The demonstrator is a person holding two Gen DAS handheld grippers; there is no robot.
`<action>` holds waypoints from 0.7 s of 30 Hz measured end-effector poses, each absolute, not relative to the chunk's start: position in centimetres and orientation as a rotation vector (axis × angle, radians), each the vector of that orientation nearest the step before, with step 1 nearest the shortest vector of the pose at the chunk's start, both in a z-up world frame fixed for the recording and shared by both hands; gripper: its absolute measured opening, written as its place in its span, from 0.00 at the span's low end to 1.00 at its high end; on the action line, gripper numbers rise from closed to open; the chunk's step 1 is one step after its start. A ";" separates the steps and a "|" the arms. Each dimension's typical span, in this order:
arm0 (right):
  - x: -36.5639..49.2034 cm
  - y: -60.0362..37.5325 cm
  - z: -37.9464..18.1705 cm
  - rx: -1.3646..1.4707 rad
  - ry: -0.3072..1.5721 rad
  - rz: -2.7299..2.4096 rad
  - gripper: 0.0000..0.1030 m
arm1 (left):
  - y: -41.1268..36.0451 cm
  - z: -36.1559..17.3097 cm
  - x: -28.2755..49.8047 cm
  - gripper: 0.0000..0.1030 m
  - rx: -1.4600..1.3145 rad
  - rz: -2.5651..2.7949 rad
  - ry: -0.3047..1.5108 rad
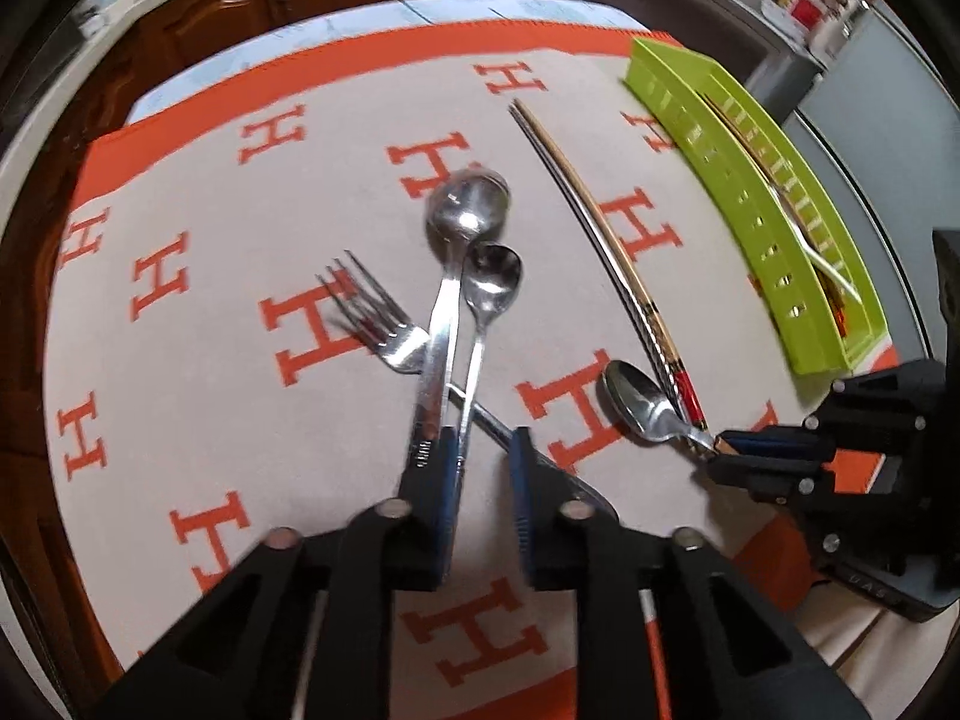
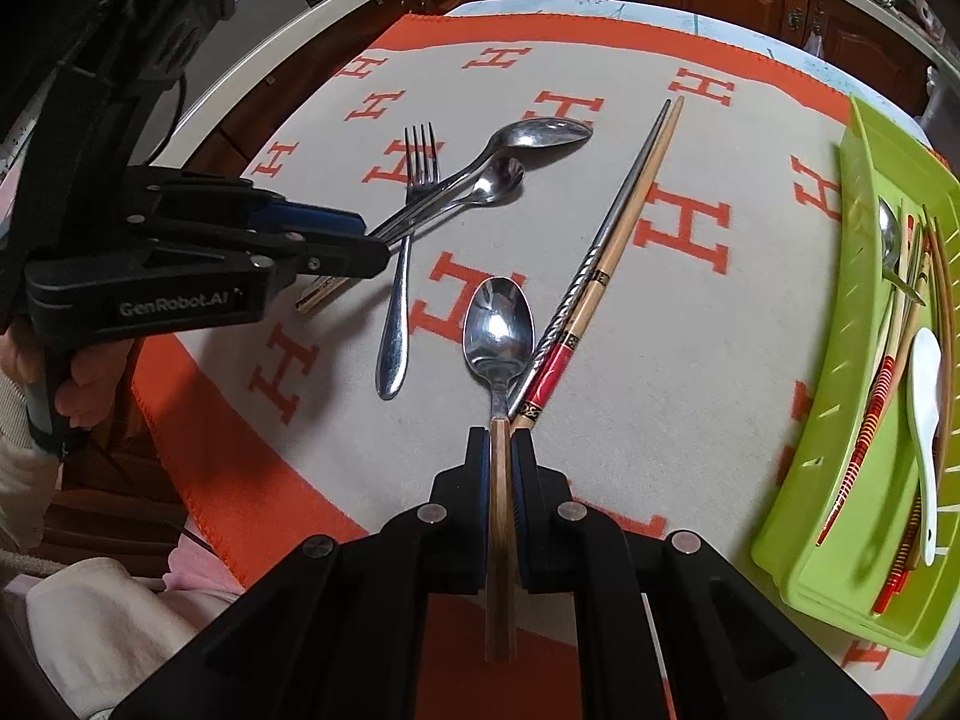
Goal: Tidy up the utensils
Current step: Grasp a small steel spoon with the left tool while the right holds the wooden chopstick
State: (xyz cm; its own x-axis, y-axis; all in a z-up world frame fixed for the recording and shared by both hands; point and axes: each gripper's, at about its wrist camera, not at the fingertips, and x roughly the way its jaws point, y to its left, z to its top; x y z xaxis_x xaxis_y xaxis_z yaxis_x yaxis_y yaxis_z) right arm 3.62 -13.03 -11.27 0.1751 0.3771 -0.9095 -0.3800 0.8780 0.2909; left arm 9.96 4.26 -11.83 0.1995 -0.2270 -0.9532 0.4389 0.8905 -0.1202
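My right gripper (image 2: 499, 432) is shut on the wooden handle of a steel spoon (image 2: 498, 324), whose bowl lies on the cloth beside a metal and a wooden chopstick (image 2: 624, 204). The left wrist view shows that right gripper (image 1: 720, 450) at the right with the spoon (image 1: 636, 402). My left gripper (image 1: 480, 438) stands slightly open over crossed handles. The small spoon (image 1: 492, 276) has its handle against the left finger's inner face, the large spoon (image 1: 468, 204) runs past that finger's outer side, and a fork (image 1: 372, 312) passes underneath. The right wrist view shows both spoon handles reaching into the left gripper (image 2: 375, 237).
A green slotted tray (image 2: 798, 468), also at the right in the left wrist view (image 1: 720, 180), holds a white spoon (image 2: 924, 396), chopsticks and other utensils. An orange-and-grey cloth (image 2: 690, 360) covers the table. A hand (image 2: 90, 378) grips the left tool. A gold handle end (image 2: 318, 294) lies under it.
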 end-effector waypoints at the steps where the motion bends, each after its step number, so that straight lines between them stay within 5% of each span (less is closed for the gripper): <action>1: 3.6 -13.1 -11.3 0.001 1.286 0.536 0.06 | 4.2 -12.0 10.1 0.10 0.196 -0.478 1.295; 13: 3.7 -13.3 -11.3 0.022 1.287 0.550 0.06 | 3.9 -13.2 11.9 0.09 0.253 -0.536 1.380; 21: 4.0 -12.9 -11.1 0.006 1.286 0.559 0.06 | 3.0 -13.6 12.8 0.20 0.365 -0.543 1.450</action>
